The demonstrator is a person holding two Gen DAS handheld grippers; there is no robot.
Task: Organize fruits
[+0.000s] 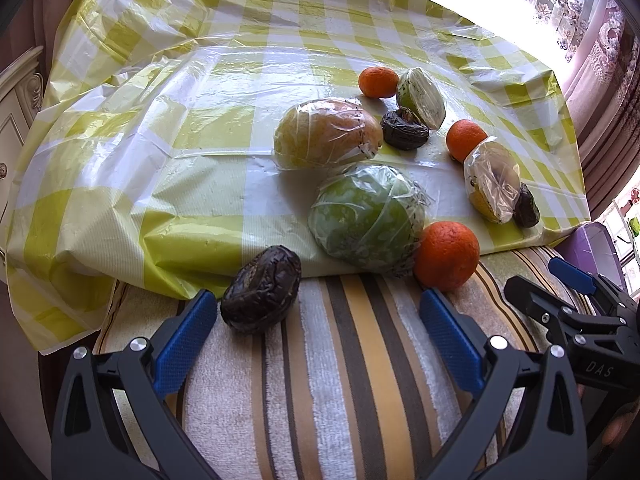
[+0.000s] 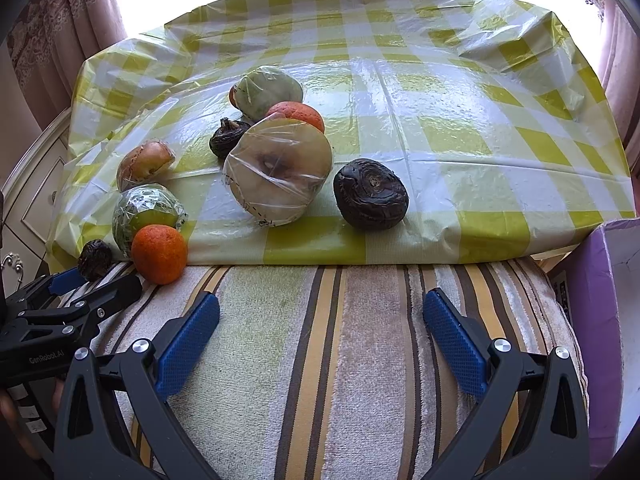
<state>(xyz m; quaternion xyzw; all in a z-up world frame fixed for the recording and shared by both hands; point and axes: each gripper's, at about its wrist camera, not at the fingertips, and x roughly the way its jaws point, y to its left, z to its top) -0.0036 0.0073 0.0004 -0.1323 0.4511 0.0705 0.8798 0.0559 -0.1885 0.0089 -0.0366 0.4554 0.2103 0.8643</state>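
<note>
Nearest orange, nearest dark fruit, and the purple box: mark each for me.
Nearest orange [image 1: 447, 255]: left wrist view, centre of its peel.
Nearest dark fruit [image 1: 261, 289]: left wrist view, middle of its wrinkled skin.
Purple box [image 2: 592, 300]: right wrist view, its outer side wall.

A glossy plastic cloth [image 1: 224, 92] in a yellow-green and white check covers the desk, creased and wrinkled, its near edge hanging in folds at the left. In front of it lies a striped towel [image 1: 336, 380] with bands of white, brown, mustard and pale green. A purple box [image 2: 600, 320] stands at the right edge. Patterned pink curtains [image 1: 600, 52] hang by a bright window. A cream cabinet [image 1: 16, 96] with carved trim stands at the left.
</note>
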